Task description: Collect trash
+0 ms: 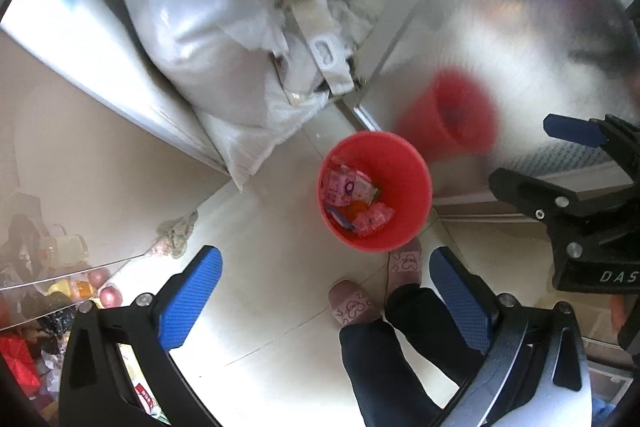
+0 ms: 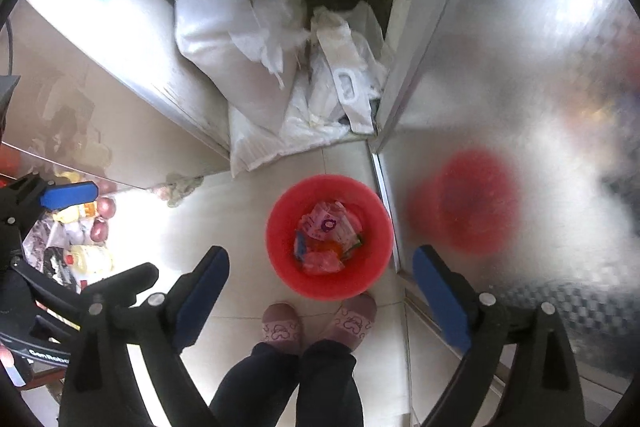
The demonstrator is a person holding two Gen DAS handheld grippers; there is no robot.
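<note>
Right wrist view: both grippers (image 2: pixel 320 291) (image 1: pixel 326 287) wide, empty, above red bin (image 2: pixel 280 267) beside steel door (image 2: pixel 500 47).

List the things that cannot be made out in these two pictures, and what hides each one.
- Bin bottom: both views, covered by pink wrappers.
- Small trash under the wrappers: too small and blurred to name.
- Pile at left: right view, cut by the left gripper; left view, blurred at the edge.
- White sacks: contents hidden, both views.
- Metal door: shows only a blurred red reflection.

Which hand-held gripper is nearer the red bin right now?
Right, narrowly, as far as the views show. The right hand-held gripper hangs almost over the red bin; the left hand-held gripper sits further toward its left.
</note>
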